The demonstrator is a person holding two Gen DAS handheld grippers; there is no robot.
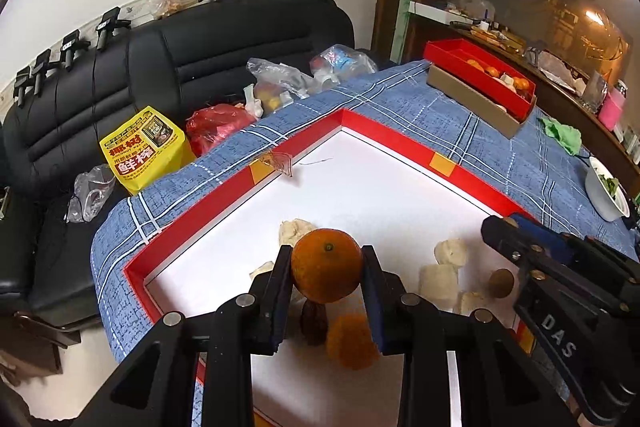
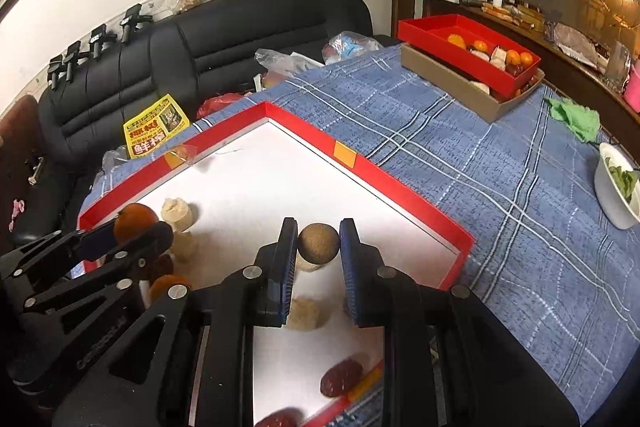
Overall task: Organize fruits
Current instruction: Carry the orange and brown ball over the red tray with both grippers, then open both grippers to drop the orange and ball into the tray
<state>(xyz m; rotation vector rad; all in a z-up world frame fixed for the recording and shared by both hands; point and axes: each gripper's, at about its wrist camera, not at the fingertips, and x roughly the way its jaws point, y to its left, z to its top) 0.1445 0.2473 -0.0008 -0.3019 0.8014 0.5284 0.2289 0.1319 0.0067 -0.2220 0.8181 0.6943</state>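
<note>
My left gripper (image 1: 326, 269) is shut on an orange (image 1: 326, 265) and holds it above the white floor of a big red-rimmed tray (image 1: 224, 187). My right gripper (image 2: 319, 243) is shut on a small brown round fruit (image 2: 319, 242) above the same tray (image 2: 404, 187). Below lie pale peeled chunks (image 1: 438, 283), a second orange (image 1: 352, 345), a dark date-like fruit (image 1: 314, 323) and dark red fruits (image 2: 340, 377). The left gripper with its orange shows in the right wrist view (image 2: 134, 223); the right gripper shows in the left wrist view (image 1: 504, 259).
A smaller red tray (image 2: 432, 27) holding oranges and other fruit rests on a brown box (image 2: 440, 75) at the far end of the blue plaid tablecloth. A green cloth (image 2: 576, 119) and a white bowl (image 2: 612, 187) sit right. A black sofa with bags stands left.
</note>
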